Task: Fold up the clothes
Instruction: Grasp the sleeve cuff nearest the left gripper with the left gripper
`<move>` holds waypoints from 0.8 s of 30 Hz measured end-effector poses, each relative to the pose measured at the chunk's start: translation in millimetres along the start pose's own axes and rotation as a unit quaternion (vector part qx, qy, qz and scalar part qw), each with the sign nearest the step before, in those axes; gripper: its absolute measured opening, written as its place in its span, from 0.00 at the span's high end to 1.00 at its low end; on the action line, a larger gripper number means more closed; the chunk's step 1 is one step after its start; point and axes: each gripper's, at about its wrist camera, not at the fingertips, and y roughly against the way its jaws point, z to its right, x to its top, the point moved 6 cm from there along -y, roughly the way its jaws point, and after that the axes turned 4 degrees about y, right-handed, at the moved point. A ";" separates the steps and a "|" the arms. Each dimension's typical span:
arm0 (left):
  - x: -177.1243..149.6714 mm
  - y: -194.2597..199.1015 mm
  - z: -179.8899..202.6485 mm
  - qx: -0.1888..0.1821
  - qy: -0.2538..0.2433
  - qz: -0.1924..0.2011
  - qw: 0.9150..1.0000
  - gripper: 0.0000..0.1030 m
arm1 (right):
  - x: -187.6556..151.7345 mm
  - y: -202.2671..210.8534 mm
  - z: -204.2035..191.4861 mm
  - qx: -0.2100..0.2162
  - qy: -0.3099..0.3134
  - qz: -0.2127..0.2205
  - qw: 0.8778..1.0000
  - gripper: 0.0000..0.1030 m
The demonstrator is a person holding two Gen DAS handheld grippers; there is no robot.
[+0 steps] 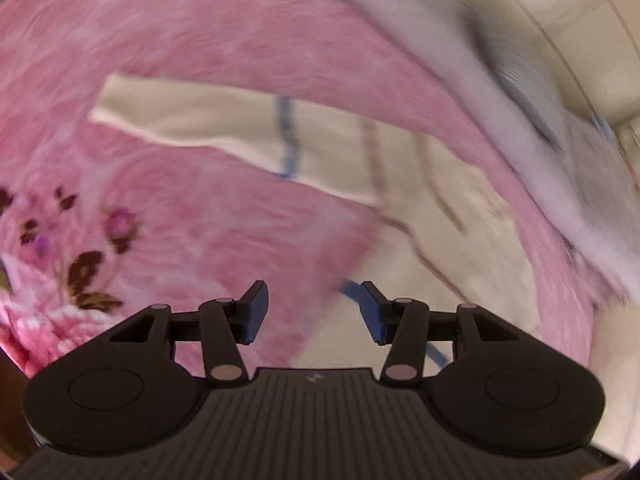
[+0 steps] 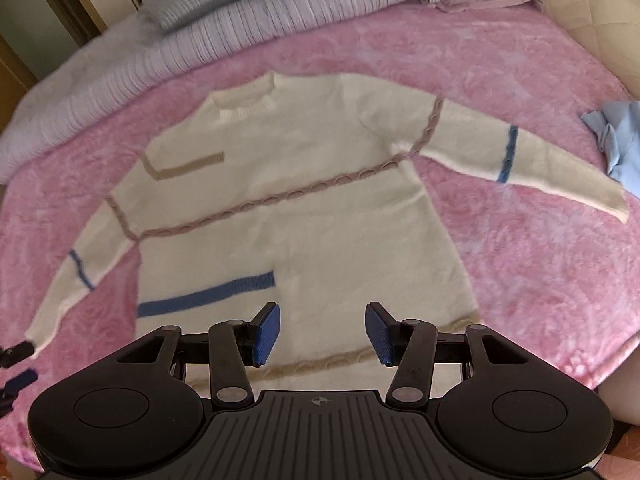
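A cream knit sweater (image 2: 312, 220) with tan and blue stripes lies flat, front up, on the pink blanket, both sleeves spread out. My right gripper (image 2: 324, 332) hovers open over its hem with nothing between the blue pads. In the blurred left wrist view, one sleeve (image 1: 200, 120) with a blue band stretches across the blanket. My left gripper (image 1: 314, 312) is open and empty above the sweater's edge. The left gripper (image 2: 18, 364) also shows at the far left of the right wrist view, beside the left sleeve's cuff.
The pink floral blanket (image 2: 500, 80) covers the bed. A ribbed grey-white duvet (image 2: 240, 20) is bunched along the far side. A light blue cloth (image 2: 620, 140) lies by the right sleeve's cuff. A cream padded bed frame (image 2: 600, 20) borders the right.
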 end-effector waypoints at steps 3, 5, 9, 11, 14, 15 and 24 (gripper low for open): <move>22.1 -25.4 -36.9 0.017 0.055 0.011 0.998 0.55 | 11.3 -32.3 -11.1 -0.004 -0.007 -0.001 1.000 0.50; 38.2 -44.3 -59.0 0.029 0.091 0.022 0.995 0.54 | 21.5 -52.6 -21.9 -0.003 -0.008 0.002 1.000 0.50; 70.5 -74.8 -91.9 0.043 0.144 0.053 0.987 0.54 | 27.8 -85.4 -43.2 0.001 0.011 -0.005 1.000 0.50; 86.1 -84.8 -105.7 0.050 0.169 0.077 0.981 0.54 | 24.4 -99.2 -49.4 0.003 0.023 -0.015 1.000 0.50; 105.3 -94.3 -125.6 0.055 0.204 0.112 0.971 0.54 | 16.3 -117.1 -49.1 -0.003 0.029 -0.032 0.999 0.50; 109.9 -97.9 -132.2 0.059 0.213 0.120 0.968 0.54 | 14.0 -122.1 -46.6 -0.006 0.029 -0.036 0.999 0.50; 128.3 -113.1 -137.1 0.016 0.236 0.187 0.954 0.96 | 6.2 -153.9 -9.9 -0.032 0.013 -0.060 0.998 0.50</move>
